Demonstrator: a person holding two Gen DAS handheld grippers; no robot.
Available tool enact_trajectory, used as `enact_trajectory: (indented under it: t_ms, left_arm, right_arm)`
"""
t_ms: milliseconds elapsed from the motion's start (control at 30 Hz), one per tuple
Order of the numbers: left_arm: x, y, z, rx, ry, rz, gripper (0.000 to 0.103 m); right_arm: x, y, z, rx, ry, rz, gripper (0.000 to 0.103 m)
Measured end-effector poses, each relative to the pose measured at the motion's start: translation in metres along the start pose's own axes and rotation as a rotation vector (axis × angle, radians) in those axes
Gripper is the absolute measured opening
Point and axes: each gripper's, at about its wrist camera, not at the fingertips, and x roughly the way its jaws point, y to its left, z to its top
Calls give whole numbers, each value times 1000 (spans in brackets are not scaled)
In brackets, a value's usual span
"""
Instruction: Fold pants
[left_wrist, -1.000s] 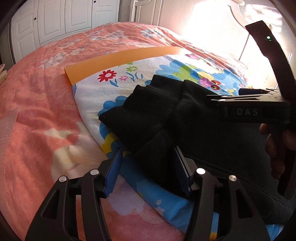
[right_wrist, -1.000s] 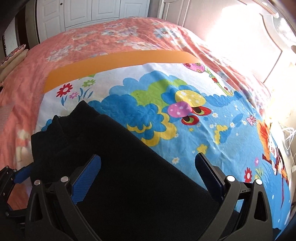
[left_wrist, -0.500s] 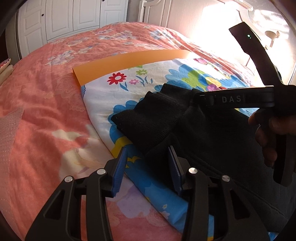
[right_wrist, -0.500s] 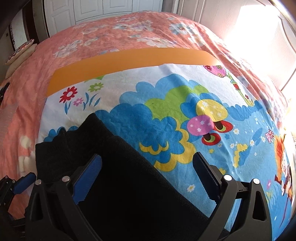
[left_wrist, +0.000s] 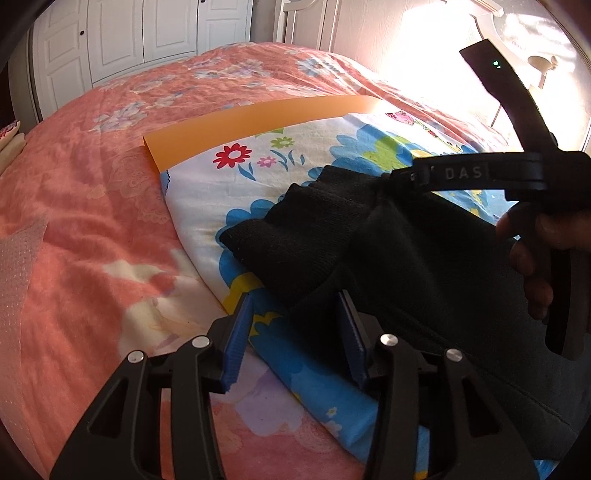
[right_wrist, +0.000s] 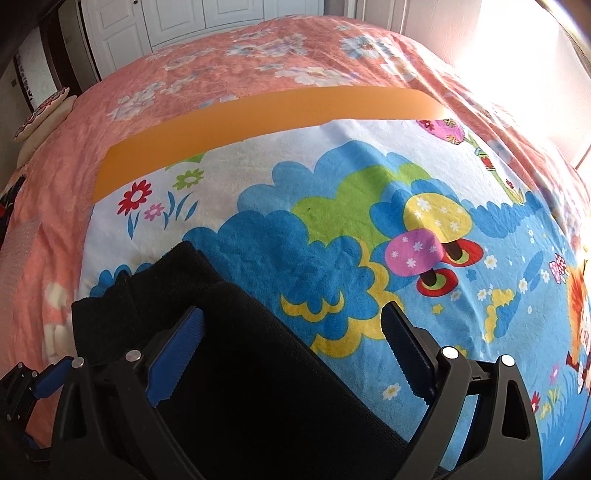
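Observation:
Black pants (left_wrist: 406, 266) lie on a cartoon-print blanket (left_wrist: 229, 192), their two cuffs pointing at its left edge. My left gripper (left_wrist: 294, 297) straddles the nearer cuff; its jaws are opening, and a gap shows beside the left pad. In the right wrist view my right gripper (right_wrist: 291, 312) hovers over the far edge of the pants (right_wrist: 240, 369). Its jaws stand wide and are closing, with the pads clear of the cloth. One of its fingers (left_wrist: 443, 173) crosses the left wrist view, with a hand (left_wrist: 535, 236) behind it.
The blanket (right_wrist: 332, 221) rests on an orange sheet (right_wrist: 258, 122) on a pink floral bedspread (left_wrist: 74, 240). White wardrobe doors (left_wrist: 147, 37) stand beyond the bed. A round cushion (right_wrist: 44, 110) sits at the far left. Bright light comes from the right.
The left jaws narrowed around the near cuff, then widened a little. The right gripper drifted up and back along the pants, and its jaws came slightly closer together.

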Motion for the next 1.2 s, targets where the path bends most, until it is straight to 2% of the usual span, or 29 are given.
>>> enact_trajectory:
  t_ms: [100, 233, 300, 433, 567, 633, 800, 967, 1200]
  left_arm:
    - [1, -1, 0, 8, 2, 7, 49]
    - [1, -2, 1, 20, 6, 19, 49]
    - [0, -4, 3, 31, 8, 31, 49]
    - [-8, -11, 11, 62, 4, 49, 49]
    - [-20, -25, 29, 105, -36, -2, 50]
    - [-19, -39, 42, 165, -62, 33, 50]
    - [14, -67, 67, 266, -8, 119, 50]
    - [42, -85, 77, 332, 34, 160, 50]
    - [60, -100, 84, 374, 46, 196, 50]
  right_arm:
    - [-30, -25, -15, 102, -28, -3, 93]
    - [-66, -44, -54, 81, -43, -112, 93]
    - [-73, -56, -74, 76, -25, -183, 93]
    - [-54, -85, -102, 73, 76, -299, 93]
    - [-49, -111, -119, 151, 43, -207, 97]
    - [-49, -111, -123, 154, 18, -196, 97]
    - [-53, -108, -128, 162, -13, -197, 97]
    - [-53, -108, -127, 170, -16, -192, 97]
    - [-60, -111, -128, 196, -13, -185, 98]
